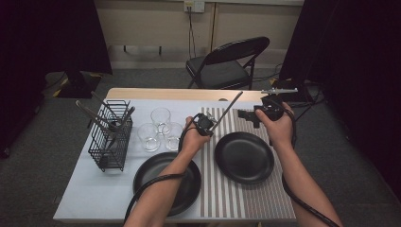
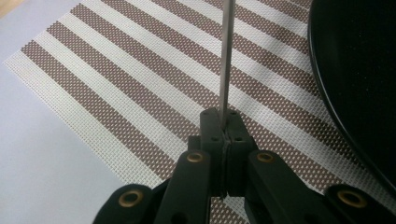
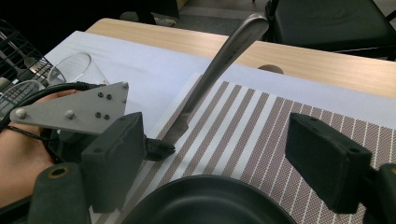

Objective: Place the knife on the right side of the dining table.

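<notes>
On the table (image 1: 90, 189), a wire rack (image 1: 111, 137) stands at the left, three glasses (image 1: 160, 128) just right of it. One plate (image 1: 187, 187) lies near the front edge, another plate (image 1: 244, 157) to its right on the striped mat (image 1: 236, 201). A knife (image 1: 227, 111) slants above the mat's far part. A chair (image 1: 227, 64) stands behind the table.

Knife (image 3: 219, 60) clamped in left hand-held gripper (image 3: 159, 148), slanting over striped mat (image 3: 243, 135) behind black plate (image 3: 205, 200).

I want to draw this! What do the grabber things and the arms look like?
Both grippers, left and right, are black, with blocky jaws and brass-coloured pins at the joints. A thick black cable trails from each. The left one carries a grey three-cornered plate dotted with small screws. The forearms are bare, with no sleeves.
</notes>
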`<state>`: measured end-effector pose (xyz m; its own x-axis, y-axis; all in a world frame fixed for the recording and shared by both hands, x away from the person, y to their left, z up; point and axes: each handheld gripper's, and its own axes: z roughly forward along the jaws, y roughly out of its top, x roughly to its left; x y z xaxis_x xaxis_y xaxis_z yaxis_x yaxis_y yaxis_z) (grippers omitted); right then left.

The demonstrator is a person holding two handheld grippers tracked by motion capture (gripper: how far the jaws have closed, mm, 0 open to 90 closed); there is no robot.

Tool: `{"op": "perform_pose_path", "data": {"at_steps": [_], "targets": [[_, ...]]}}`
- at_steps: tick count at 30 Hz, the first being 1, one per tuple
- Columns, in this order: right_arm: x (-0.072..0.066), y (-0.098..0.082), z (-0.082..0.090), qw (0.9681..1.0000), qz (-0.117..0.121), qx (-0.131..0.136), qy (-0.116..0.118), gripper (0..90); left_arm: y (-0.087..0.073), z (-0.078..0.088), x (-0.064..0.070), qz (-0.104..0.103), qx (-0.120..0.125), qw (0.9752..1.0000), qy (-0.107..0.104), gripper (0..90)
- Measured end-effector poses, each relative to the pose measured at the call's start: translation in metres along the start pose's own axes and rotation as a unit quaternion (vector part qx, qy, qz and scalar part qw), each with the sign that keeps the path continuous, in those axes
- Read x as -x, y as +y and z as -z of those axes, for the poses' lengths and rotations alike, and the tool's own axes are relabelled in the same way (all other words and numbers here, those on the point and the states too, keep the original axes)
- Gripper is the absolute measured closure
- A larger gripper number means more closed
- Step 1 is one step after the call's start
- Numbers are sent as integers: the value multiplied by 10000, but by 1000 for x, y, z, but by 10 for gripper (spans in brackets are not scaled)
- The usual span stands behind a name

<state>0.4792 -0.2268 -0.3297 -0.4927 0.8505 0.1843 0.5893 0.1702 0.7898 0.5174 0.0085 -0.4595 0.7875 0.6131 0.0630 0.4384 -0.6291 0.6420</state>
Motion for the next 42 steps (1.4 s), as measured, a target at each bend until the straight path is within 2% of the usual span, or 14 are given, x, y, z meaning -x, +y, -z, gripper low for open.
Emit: {"op": "perform_pose_path", "data": {"at_steps": [8,23,42], "targets": [[-1,-8,0,9999,48,-98,4,194,0,0,0,24,1,10000,5,895],[-7,-25,-1,9997,78,-135,184,193,0,0,0,38,-2,10000,17,894],[-2,-42,-1,9996,-7,-130,240,195,1,0,1,-10,-29,10000,33,894]]}}
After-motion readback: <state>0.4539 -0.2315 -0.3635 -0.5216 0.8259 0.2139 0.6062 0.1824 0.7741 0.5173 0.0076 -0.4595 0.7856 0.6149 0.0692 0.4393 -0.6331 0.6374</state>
